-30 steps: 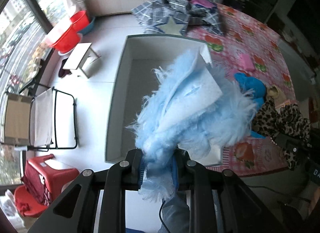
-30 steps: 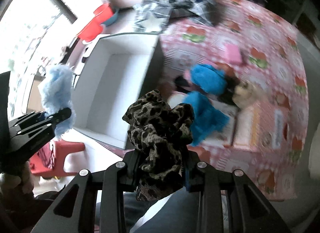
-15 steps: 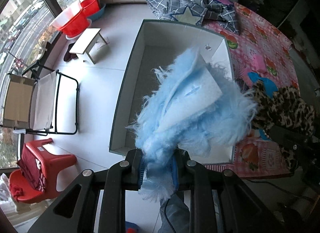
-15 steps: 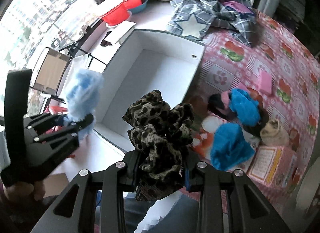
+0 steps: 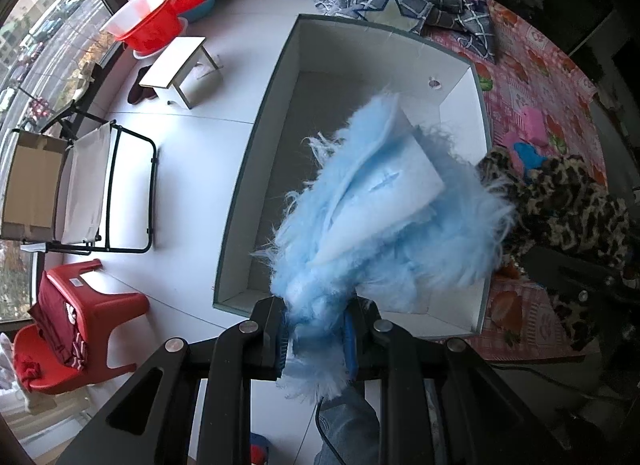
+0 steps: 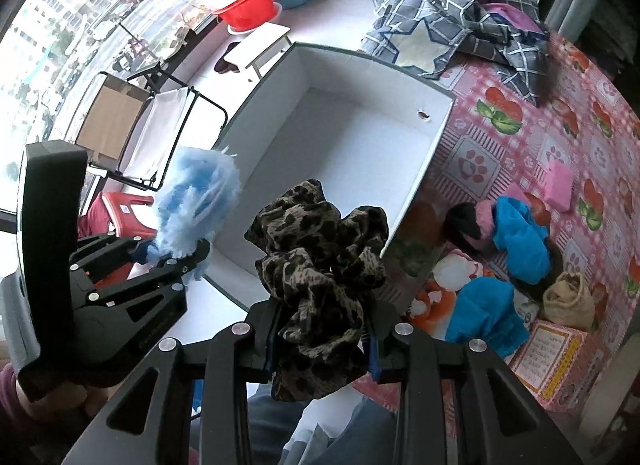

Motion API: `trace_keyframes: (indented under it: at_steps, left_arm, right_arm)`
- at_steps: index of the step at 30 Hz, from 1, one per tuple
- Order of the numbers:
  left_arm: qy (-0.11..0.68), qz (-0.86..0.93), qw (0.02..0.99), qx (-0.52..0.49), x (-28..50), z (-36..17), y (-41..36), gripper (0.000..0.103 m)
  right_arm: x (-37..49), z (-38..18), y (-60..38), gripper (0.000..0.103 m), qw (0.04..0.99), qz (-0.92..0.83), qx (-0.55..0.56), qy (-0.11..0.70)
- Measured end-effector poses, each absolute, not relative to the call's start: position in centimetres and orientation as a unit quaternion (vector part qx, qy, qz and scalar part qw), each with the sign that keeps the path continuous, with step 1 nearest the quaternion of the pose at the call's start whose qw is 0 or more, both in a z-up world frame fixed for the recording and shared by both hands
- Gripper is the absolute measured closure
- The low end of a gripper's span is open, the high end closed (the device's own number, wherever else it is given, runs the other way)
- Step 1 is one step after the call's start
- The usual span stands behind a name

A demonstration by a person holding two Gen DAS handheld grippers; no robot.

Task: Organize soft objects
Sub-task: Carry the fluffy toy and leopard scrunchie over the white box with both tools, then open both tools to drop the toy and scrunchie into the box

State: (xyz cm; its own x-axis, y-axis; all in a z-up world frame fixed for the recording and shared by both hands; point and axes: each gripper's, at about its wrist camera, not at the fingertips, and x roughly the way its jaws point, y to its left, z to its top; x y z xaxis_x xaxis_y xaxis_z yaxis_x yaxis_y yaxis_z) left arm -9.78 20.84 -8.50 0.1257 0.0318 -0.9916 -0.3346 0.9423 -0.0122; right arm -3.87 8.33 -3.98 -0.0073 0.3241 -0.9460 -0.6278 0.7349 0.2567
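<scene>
Fluffy pale-blue fabric (image 5: 384, 217) is bulging forward out of the left gripper (image 5: 316, 339), whose fingers are clamping its lower end. Beyond and below it, the white open box (image 5: 460, 101) is sitting with its interior showing. Just to the right, the right gripper (image 6: 322, 341) is pinching a leopard-print fabric (image 6: 320, 261), which is bunching up ahead of its fingers, near the box's near corner. Farther right, bright blue cloths (image 6: 520, 237) are lying on the pink patterned bench (image 6: 520, 113).
</scene>
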Motion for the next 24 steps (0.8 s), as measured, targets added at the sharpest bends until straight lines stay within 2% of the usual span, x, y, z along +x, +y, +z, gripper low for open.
trace_keyframes:
  at_steps: [21,23,24]
  left_arm:
    - [0.663,0.126,0.730,-0.111,-9.2,-9.7,20.9,0.078]
    - [0.662,0.124,0.731,-0.112,-9.2,-9.6,20.9,0.074]
    - [0.661,0.124,0.731,-0.112,-9.2,-9.6,20.9,0.066]
  right_arm:
    - [-3.4,-6.5,10.3,0.069,0.667,0.350,-0.127,0.646]
    - [-3.4,-6.6,10.4,0.069,0.665,0.351,-0.127,0.647]
    - [-3.5,-6.6,10.4,0.069,0.664,0.353,-0.128,0.647]
